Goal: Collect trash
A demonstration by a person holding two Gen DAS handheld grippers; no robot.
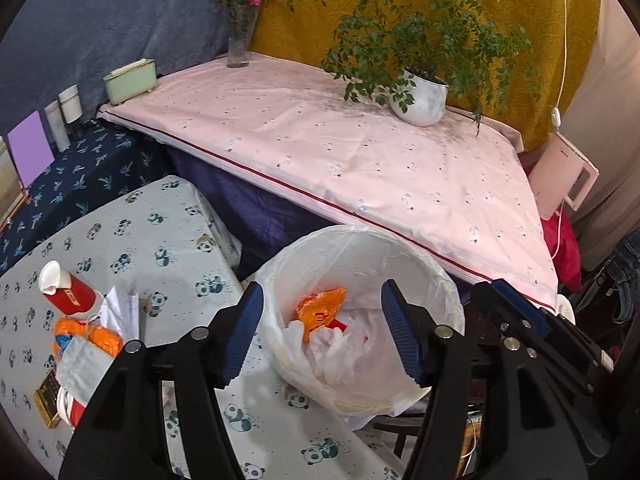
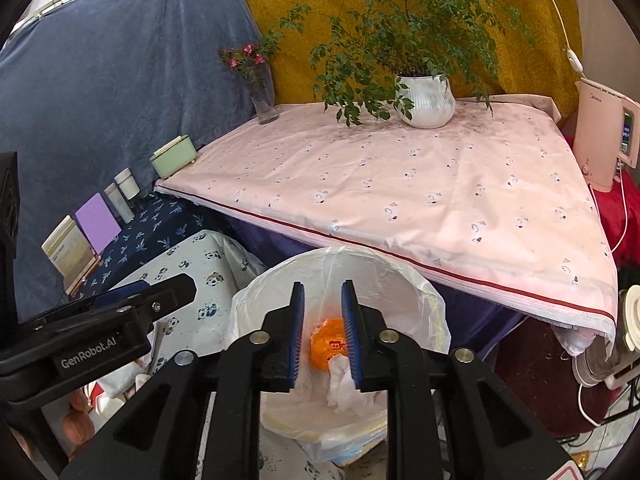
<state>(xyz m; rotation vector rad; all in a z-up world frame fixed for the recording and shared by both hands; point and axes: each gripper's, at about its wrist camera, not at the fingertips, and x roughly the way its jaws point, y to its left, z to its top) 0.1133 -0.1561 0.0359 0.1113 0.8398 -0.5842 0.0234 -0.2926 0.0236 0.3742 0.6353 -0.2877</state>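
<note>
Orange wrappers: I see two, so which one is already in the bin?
The crumpled orange wrapper among white tissues inside the lined bin. The other orange wrapper lies on the panda tablecloth, beside the red cup.

Thin glossy plastic bin liner (image 1: 400, 256), crinkled orange wrapper (image 1: 320, 304), matt cotton tablecloth (image 1: 360, 152).

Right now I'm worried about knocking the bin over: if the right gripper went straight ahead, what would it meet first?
Probably the orange wrapper and crumpled white tissue lying inside the lined trash bin. The right gripper is narrowly open and holds nothing; depth is uncertain.
</note>
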